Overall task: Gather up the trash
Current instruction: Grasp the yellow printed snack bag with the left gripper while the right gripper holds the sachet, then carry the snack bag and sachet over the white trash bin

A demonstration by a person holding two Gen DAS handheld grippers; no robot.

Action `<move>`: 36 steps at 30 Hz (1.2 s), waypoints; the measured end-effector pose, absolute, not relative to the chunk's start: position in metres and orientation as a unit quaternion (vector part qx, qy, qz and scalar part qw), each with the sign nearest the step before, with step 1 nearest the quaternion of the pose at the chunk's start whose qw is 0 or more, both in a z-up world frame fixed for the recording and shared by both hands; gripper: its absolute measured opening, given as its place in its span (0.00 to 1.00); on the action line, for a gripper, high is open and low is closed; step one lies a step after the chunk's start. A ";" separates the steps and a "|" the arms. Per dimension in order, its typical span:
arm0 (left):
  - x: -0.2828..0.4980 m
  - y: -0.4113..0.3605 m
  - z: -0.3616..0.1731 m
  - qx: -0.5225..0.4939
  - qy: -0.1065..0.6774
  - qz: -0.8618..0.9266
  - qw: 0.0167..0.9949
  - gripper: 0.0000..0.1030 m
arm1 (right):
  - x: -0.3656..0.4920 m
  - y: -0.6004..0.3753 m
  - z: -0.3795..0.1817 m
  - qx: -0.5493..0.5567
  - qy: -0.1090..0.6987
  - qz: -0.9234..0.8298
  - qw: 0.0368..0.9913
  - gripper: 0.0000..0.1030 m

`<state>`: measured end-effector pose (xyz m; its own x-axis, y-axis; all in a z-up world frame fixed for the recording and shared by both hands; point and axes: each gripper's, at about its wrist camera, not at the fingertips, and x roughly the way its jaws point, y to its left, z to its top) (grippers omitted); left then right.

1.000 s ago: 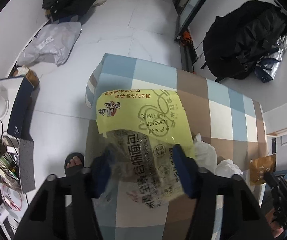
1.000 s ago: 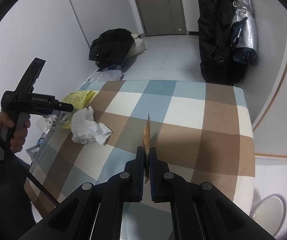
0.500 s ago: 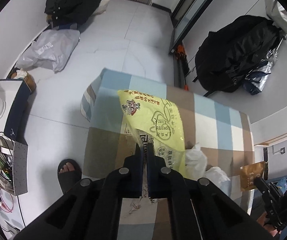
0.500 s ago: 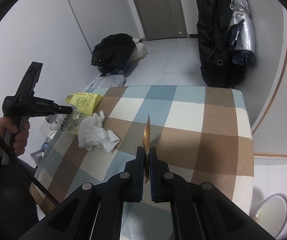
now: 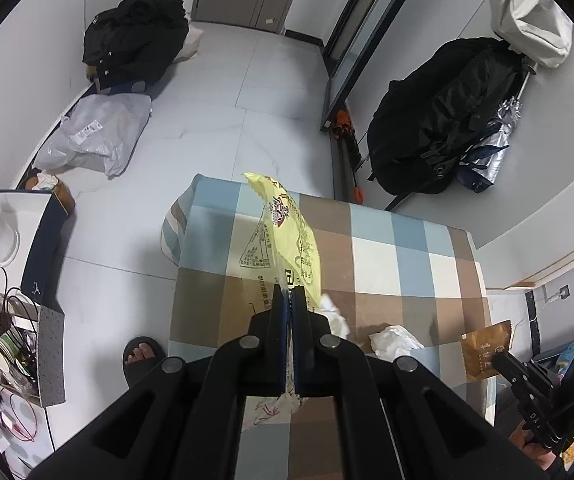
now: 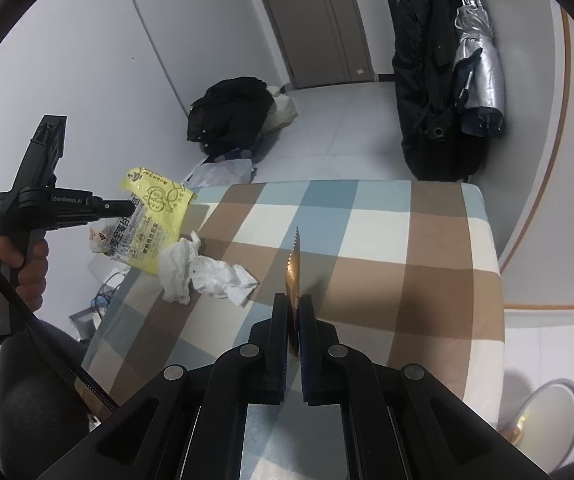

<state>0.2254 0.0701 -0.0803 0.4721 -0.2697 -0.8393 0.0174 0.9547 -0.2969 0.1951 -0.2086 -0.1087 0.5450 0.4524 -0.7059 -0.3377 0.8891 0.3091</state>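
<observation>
My left gripper [image 5: 288, 294] is shut on a yellow bread wrapper [image 5: 287, 224], which hangs lifted off the checked tablecloth [image 5: 375, 256]. In the right wrist view that gripper [image 6: 127, 207] holds the wrapper [image 6: 151, 216] above the table's left edge. My right gripper [image 6: 294, 300] is shut on a thin brown snack packet [image 6: 293, 268], seen edge-on; from the left wrist view the packet [image 5: 485, 350] shows flat at the lower right. Crumpled white tissues [image 6: 203, 272] lie on the cloth beside the wrapper, also seen as tissues [image 5: 393, 340] just past my left fingers.
A black coat pile [image 5: 135, 40] and a grey plastic bag [image 5: 95, 136] lie on the floor. A black bag with a folded umbrella [image 5: 447, 120] leans at the wall. A cluttered side table with cables and cups [image 5: 3, 320] stands left. A sandalled foot [image 5: 141, 358] is near the table. A round bin [image 6: 547, 420] sits lower right.
My left gripper shut on the yellow wrapper and lifted it off the cloth, so it now hangs folded edge-on. The right gripper kept still with its packet.
</observation>
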 end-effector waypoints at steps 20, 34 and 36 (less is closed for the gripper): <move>0.205 0.029 -0.025 -0.110 0.461 -0.162 0.866 0.00 | 0.171 -0.219 -0.097 0.079 0.408 0.217 0.883 0.04; 0.182 -0.001 0.009 -0.088 0.423 -0.176 0.884 0.00 | 0.167 -0.225 -0.077 0.091 0.391 0.222 0.889 0.04; 0.178 -0.007 0.014 -0.083 0.417 -0.184 0.886 0.00 | 0.167 -0.228 -0.070 0.092 0.384 0.222 0.891 0.04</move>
<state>0.1784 -0.0074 0.0143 0.5840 -0.3946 -0.7094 0.2563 0.9188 -0.3001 0.1668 -0.2280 -0.0704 0.6062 0.4659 -0.6446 -0.3244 0.8848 0.3345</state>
